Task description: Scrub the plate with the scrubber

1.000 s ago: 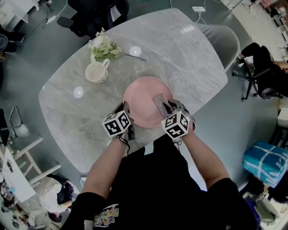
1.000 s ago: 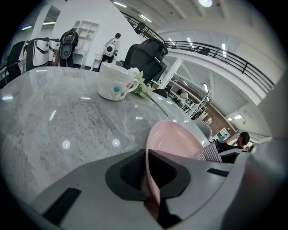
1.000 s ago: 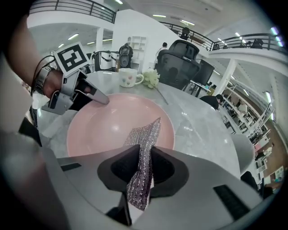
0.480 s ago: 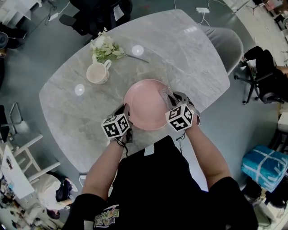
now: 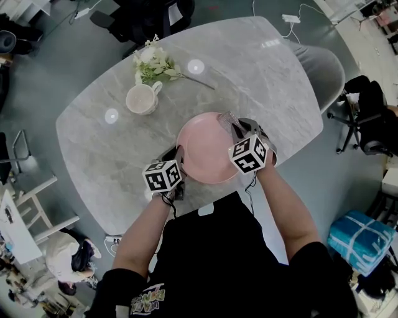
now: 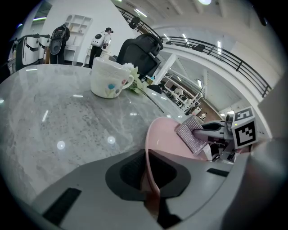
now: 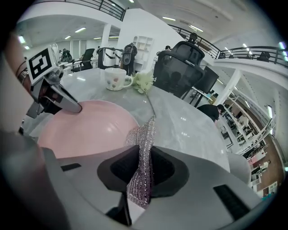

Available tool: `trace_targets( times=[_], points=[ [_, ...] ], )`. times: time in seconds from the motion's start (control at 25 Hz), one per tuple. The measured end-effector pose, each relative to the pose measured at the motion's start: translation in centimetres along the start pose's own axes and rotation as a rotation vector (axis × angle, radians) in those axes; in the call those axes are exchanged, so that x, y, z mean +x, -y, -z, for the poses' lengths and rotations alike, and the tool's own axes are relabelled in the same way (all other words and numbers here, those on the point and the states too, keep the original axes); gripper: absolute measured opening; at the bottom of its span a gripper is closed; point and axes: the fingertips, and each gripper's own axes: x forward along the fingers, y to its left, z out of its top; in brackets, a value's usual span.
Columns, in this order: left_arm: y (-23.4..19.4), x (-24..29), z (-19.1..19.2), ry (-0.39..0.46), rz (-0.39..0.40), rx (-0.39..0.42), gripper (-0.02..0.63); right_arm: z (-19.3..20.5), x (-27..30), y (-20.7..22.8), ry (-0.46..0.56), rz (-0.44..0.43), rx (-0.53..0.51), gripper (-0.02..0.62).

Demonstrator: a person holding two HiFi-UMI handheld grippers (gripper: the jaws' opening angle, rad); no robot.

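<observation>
A pink plate (image 5: 205,152) rests on the marble table (image 5: 99,155) just in front of the person. My left gripper (image 5: 179,156) is shut on the plate's near left rim (image 6: 150,173), and the rim runs between the pads. My right gripper (image 5: 239,129) is shut on a silvery mesh scrubber (image 5: 227,120), which lies over the plate's far right edge. In the right gripper view the scrubber (image 7: 141,148) stands edge-on between the pads, beside the plate (image 7: 85,128). The left gripper view shows the scrubber (image 6: 193,134) against the plate's far rim.
A white mug (image 5: 142,98) and a sprig of white flowers (image 5: 155,64) stand on the table's far left. A grey chair (image 5: 323,65) is at the right end and a black office chair (image 5: 146,15) behind the table. The near table edge lies just under both hands.
My right gripper has carried the scrubber from the plate's right middle outward to its far right rim. My left gripper has kept its hold on the plate.
</observation>
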Motion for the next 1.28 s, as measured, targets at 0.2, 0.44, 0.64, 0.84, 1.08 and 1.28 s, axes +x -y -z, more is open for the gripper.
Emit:
trace_targets(
  times=[0.2,0.44,0.64,0.84,1.08,1.28],
  points=[
    [0.0,0.1,0.0,-0.008,0.01,0.004,0.031,-1.9,0.7,-0.7,0.03,-0.032,-0.004,0.08],
    [0.1,0.2,-0.2,-0.024,0.003,0.06,0.038,-3.8,0.6,-1.9,0.074,-0.078,0.017,0.078],
    [0.1,-0.5,-0.5,-0.005,0.001,0.109,0.049,-4.4,-0.5,-3.1,0.123,-0.123,0.109,0.077],
    [0.1,-2.1,-1.0,0.043,0.004,0.156,0.058,-4.5,-2.5,-3.7,0.155,-0.122,0.221,0.077],
    [-0.3,-3.7,-1.3,0.079,0.008,0.225,0.1,-3.9,-4.8,-4.5,0.18,-0.084,0.29,0.077],
    [-0.2,-5.3,-2.0,0.117,0.018,0.249,0.104,-3.6,-7.1,-5.4,0.207,-0.047,0.33,0.077]
  ],
)
